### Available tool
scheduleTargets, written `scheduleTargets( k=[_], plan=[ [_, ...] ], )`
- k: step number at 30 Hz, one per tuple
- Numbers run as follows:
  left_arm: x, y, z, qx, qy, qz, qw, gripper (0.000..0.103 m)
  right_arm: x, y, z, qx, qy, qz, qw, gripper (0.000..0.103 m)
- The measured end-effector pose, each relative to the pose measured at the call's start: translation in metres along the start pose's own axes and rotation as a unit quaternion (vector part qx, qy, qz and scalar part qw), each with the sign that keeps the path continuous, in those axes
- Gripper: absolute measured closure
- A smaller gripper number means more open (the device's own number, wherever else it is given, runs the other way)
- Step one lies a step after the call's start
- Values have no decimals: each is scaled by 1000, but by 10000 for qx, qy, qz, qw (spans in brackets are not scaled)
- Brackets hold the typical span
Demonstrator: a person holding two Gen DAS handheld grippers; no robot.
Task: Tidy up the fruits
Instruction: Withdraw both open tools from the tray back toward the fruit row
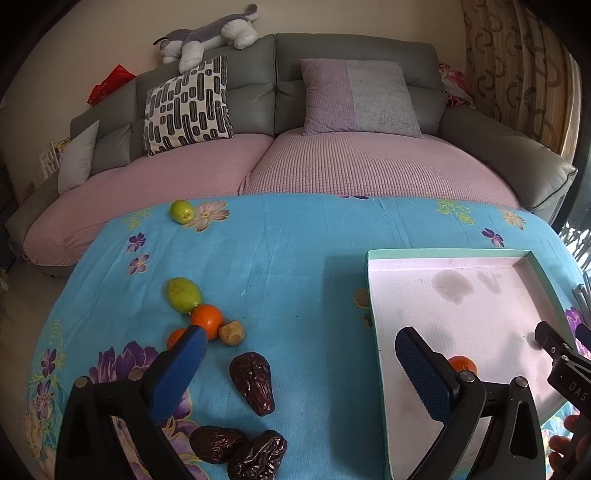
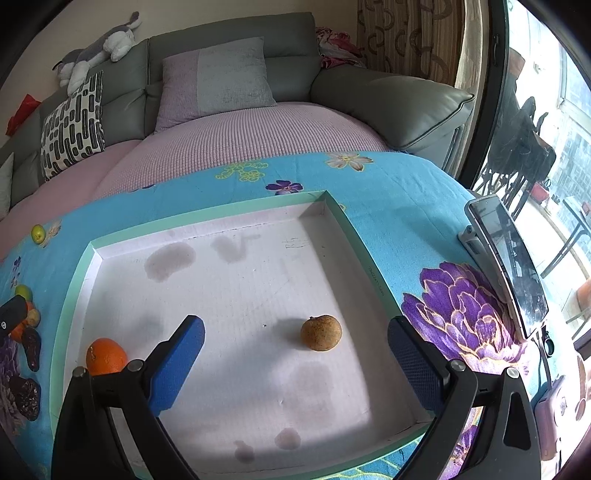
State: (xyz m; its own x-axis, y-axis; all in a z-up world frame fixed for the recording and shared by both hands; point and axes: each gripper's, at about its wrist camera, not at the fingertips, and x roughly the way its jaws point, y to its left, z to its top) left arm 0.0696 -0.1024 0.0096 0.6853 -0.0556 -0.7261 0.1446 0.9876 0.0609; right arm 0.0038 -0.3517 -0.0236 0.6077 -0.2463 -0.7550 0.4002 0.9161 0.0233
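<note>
The left gripper [image 1: 301, 363] stands with its jaws spread wide and nothing between the blue pads; it hangs over the blue flowered cloth [image 1: 295, 240], one finger above the loose fruit and the other above the near corner of the shallow white tray [image 1: 373, 280]. The right gripper [image 2: 295, 360] is likewise fully released, poised over the tray floor, and grasps nothing. A small brown round fruit [image 2: 320, 332] lies on the tray between its two fingers, touching neither. A mandarin [image 2: 105, 356] sits in the tray's near left corner, just beside the right gripper's left finger.

Out on the cloth, left of the tray, the rest of the fruit waits. A larger mandarin [image 1: 207, 321] touches a green pear-shaped fruit [image 1: 184, 294] behind it and a small tan fruit [image 1: 231, 332] on its right; a smaller orange fruit [image 1: 176, 338] peeks out beside the left gripper's left finger. Nearer, three dark wrinkled dates lie on the cloth: one alone [image 1: 253, 382], two together [image 1: 218, 444] [image 1: 258, 456] at the lower edge. A small green fruit [image 1: 182, 211] sits well apart at the far edge of the cloth.

A phone [image 2: 508, 266] stands propped to the right of the tray. Beyond the table is a grey sofa [image 1: 351, 48] with cushions and a plush dog [image 1: 210, 33] along its back.
</note>
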Motion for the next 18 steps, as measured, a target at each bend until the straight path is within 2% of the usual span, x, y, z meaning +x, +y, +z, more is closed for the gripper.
scheduleTargets(
  k=[7, 11, 18],
  plan=[
    [-6, 33, -1, -92, -133, 306, 9994, 0, -12, 22, 2, -143, -225, 220, 9994, 4],
    [-7, 52, -2, -209, -115, 377, 9990, 0, -13, 32, 2, -257, -264, 191, 9991, 4],
    [-2, 79, -9, -535, -1, 308, 9981, 0, -16, 47, 0, -313, -296, 273, 9987, 3]
  ],
)
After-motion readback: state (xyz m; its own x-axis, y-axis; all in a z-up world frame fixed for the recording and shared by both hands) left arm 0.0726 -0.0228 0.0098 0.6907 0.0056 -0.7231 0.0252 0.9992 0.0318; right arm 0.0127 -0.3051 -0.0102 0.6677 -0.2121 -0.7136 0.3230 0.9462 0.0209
